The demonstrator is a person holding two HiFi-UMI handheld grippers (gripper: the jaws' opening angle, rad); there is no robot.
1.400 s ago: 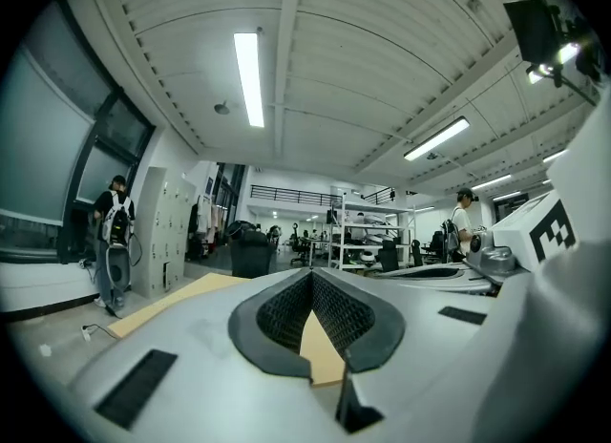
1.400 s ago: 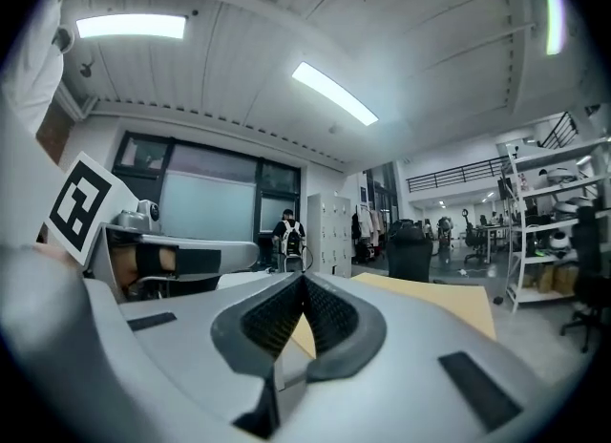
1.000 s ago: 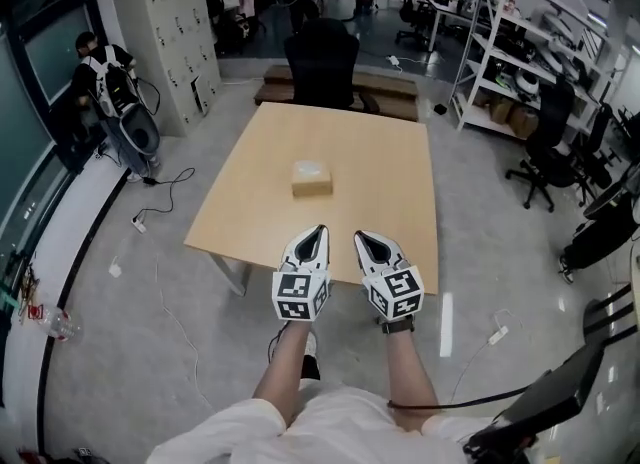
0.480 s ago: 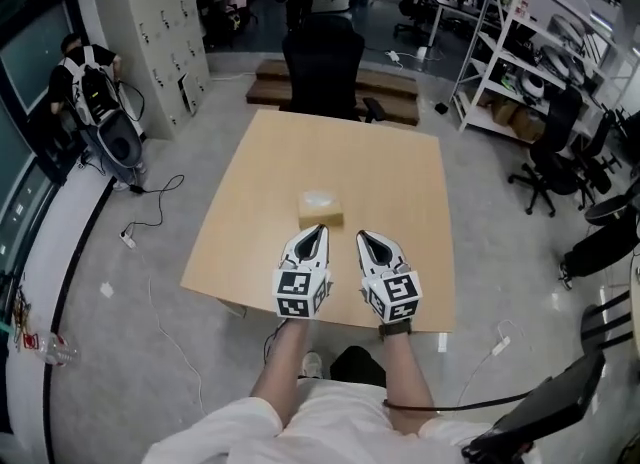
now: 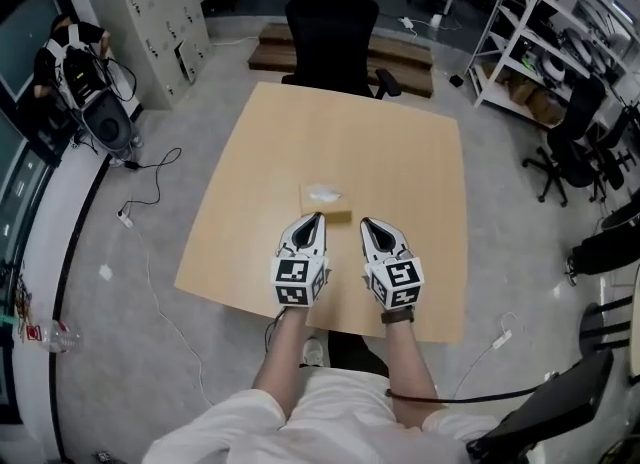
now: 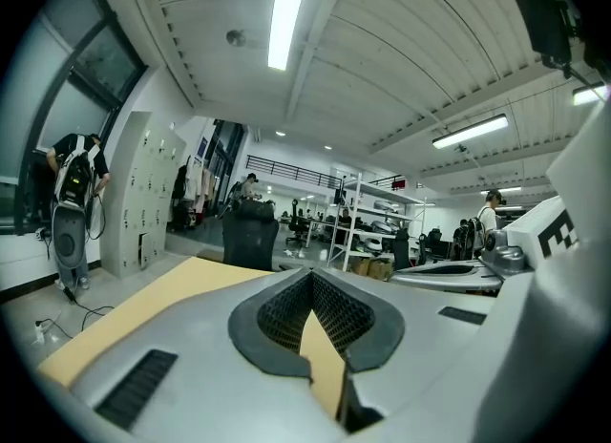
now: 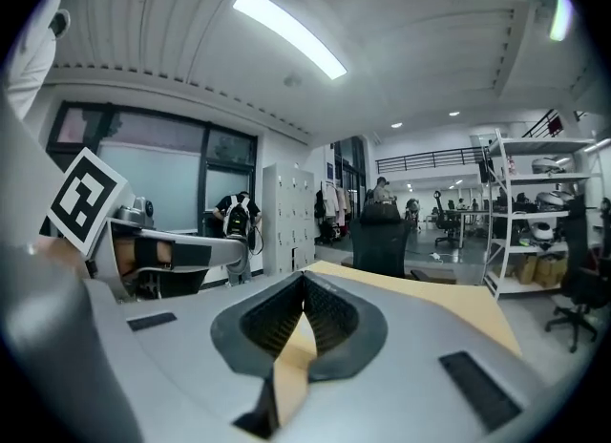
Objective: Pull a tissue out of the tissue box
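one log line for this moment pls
stage: pre-grasp | left hand-held gripper: shut, empty | right hand-held gripper: shut, empty | tissue box: mid table, tissue sticking up, ahead of both

left gripper (image 5: pixel 316 219): jaws together, nothing between them, pointing forward, about level | right gripper (image 5: pixel 366 222): jaws together, empty, same heading | left forearm (image 5: pixel 285 352), right forearm (image 5: pixel 405 367): bare, stretched ahead, roughly parallel | grippers side by side, not touching

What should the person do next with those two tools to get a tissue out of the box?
Probably open the right tool and ease it forward over the white tissue. Both it and the left tool are shut and empty, just short of the tissue box on the table, and the tissue pokes up from the box's top.
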